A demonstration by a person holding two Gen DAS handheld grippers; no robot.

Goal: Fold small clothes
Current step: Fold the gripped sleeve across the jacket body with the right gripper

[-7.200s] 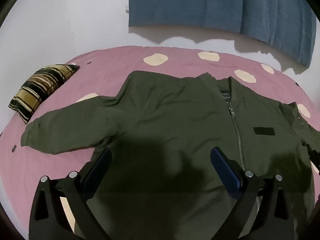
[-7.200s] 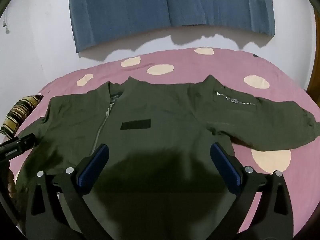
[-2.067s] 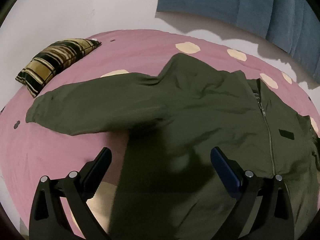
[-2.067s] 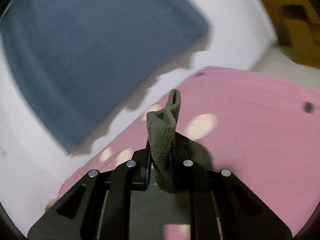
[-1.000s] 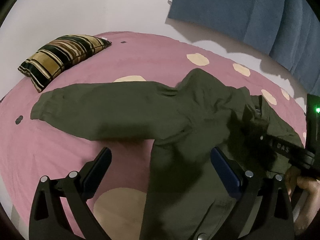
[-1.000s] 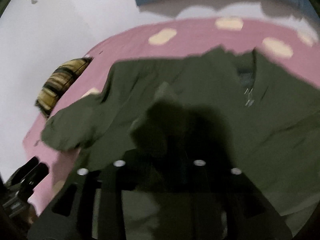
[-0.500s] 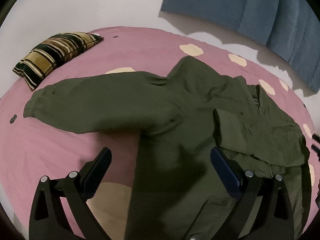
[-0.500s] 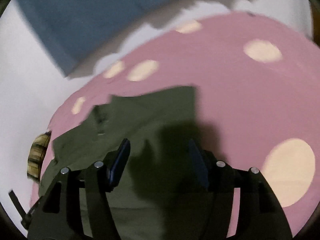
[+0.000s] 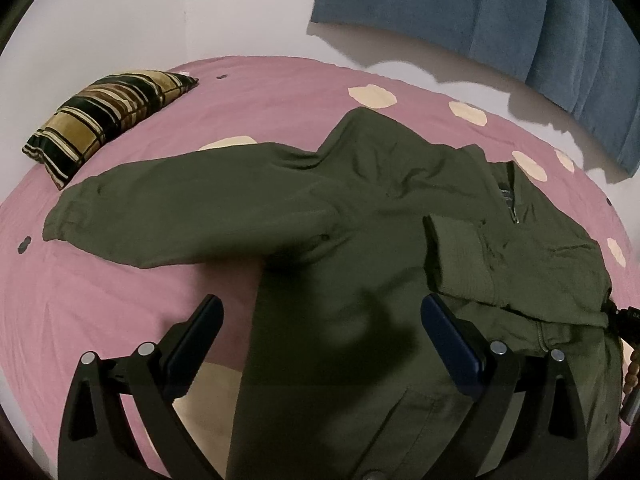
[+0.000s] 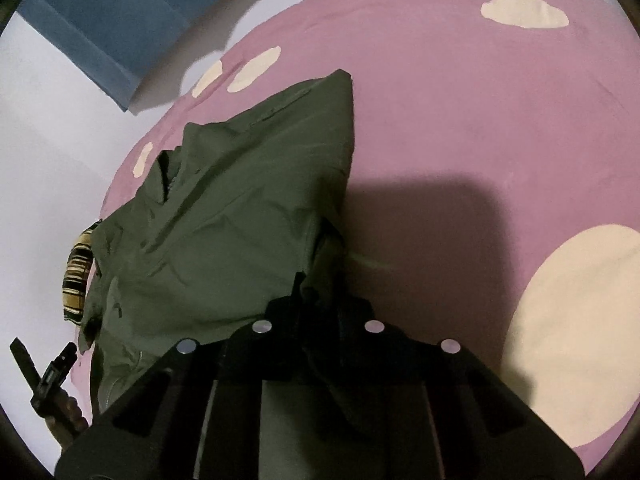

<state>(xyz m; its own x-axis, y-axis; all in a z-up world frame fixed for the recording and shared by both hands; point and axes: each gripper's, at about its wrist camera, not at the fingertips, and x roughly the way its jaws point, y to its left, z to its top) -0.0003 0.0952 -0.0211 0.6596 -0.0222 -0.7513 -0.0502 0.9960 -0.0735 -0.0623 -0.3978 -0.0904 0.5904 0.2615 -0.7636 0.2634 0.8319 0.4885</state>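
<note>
An olive green jacket (image 9: 360, 280) lies spread on a bed with a pink sheet (image 9: 140, 304) dotted with cream spots. In the left wrist view one sleeve (image 9: 180, 216) stretches out flat toward the left, its cuff near the edge of the bed, while the other sleeve is folded over the chest so that its ribbed cuff (image 9: 460, 256) lies on the front, just beside the zipper (image 9: 514, 216). The collar points toward the far wall.

The left tool (image 9: 322, 340) hovers above the lower part of the jacket with its two blue-padded fingers (image 9: 448, 344) spread wide apart, gripping nothing; its shadow falls on the fabric below.

In the right wrist view the right tool (image 10: 316, 312) is at the jacket's right edge, where the sleeve fold meets the bed. Its fingers are drawn close together, with dark green fabric bunched between and around them, so it appears to be clenched on the jacket (image 10: 240, 216). The contact itself sits in deep shadow.

A striped pillow (image 9: 104, 116) in gold and black lies at the far left corner of the bed, well apart from the jacket. A blue cloth (image 9: 480, 12) hangs on the white wall behind the bed.
</note>
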